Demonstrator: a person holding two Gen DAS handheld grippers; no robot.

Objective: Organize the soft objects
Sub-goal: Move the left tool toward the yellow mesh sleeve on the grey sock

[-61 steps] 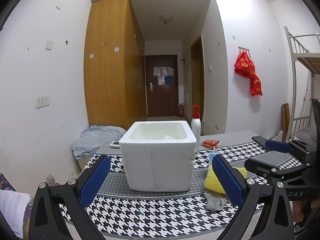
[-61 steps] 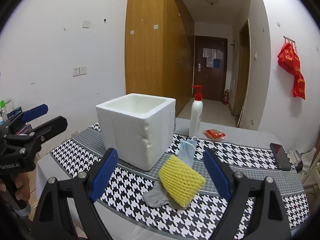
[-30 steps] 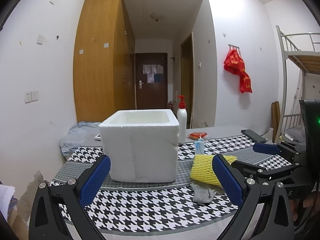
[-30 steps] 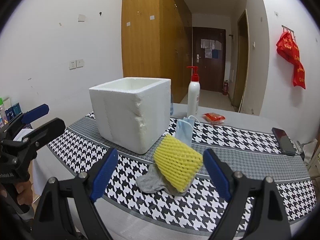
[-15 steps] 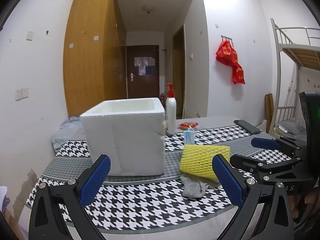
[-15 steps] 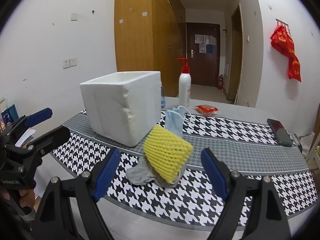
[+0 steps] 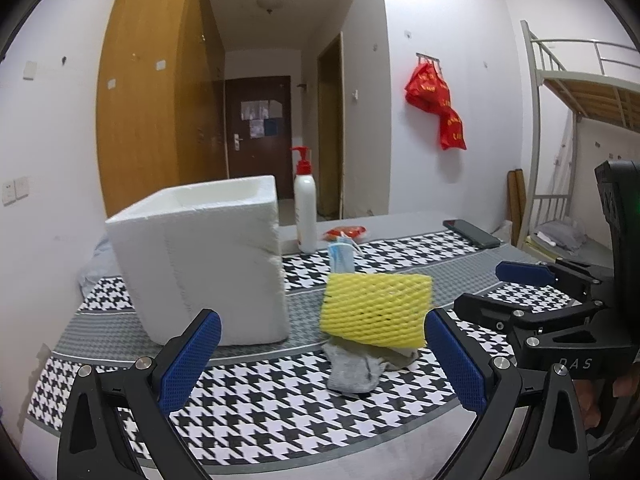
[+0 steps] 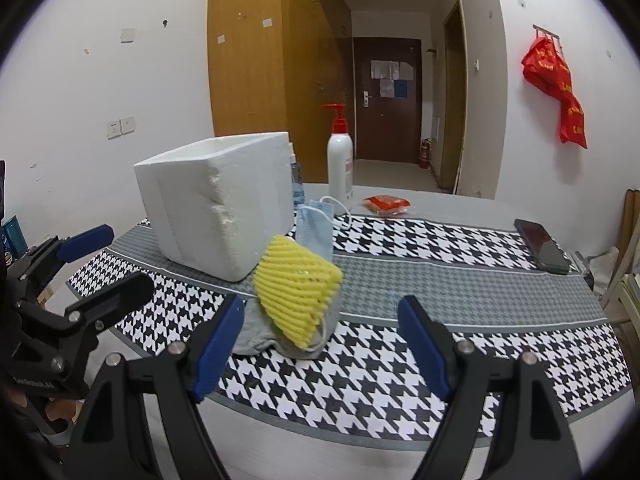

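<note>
The left gripper (image 7: 320, 354) is held with its jaws spread wide, nothing touched. The right gripper (image 8: 320, 336) is likewise held wide open and empty. The yellow foam net (image 7: 374, 310) is seen lying on a grey sock (image 7: 354, 368), beside the white foam box (image 7: 208, 256), on the houndstooth tablecloth (image 7: 280, 400).
</note>
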